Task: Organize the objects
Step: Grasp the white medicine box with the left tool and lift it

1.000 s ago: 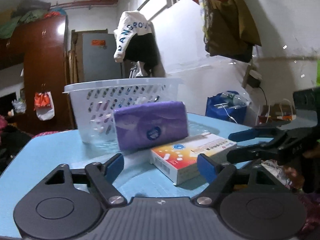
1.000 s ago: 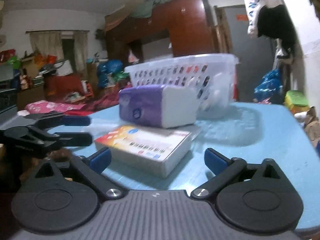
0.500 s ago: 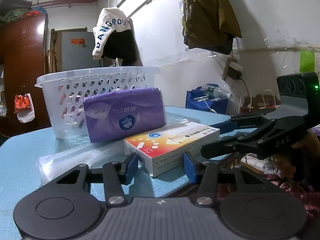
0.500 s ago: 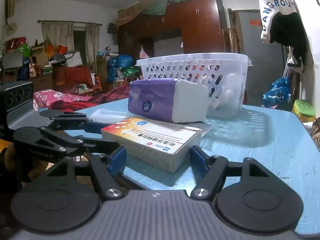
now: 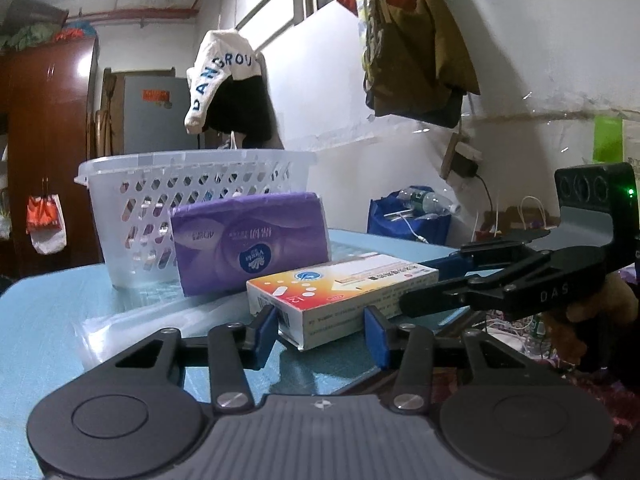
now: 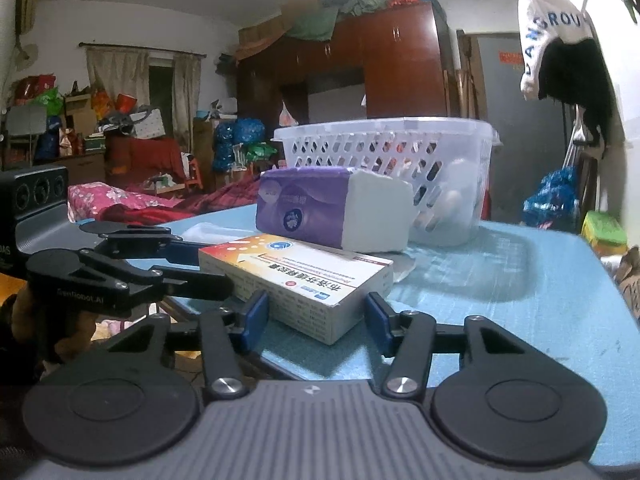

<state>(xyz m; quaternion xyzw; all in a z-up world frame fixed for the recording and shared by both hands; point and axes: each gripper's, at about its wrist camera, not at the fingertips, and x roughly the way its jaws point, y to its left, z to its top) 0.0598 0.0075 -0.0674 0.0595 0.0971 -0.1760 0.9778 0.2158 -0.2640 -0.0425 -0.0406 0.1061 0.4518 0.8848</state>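
A light blue surface (image 6: 540,280) carries three things close together near its front edge. A flat medicine box (image 5: 340,292), white with an orange and yellow top, sits at the front, one corner jutting just over the edge. Behind it, at twelve o'clock, lies a purple tissue pack (image 5: 250,240), and behind that stands a white perforated basket (image 5: 192,184). Bare blue surface spreads toward three o'clock in the right wrist view.

The left gripper (image 5: 320,332) has its blue fingers (image 5: 266,330) apart, bracketing the box's near end, the left one touching or nearly so. The right gripper (image 6: 316,316) likewise has fingers (image 6: 376,320) apart around the opposite end, with small gaps.
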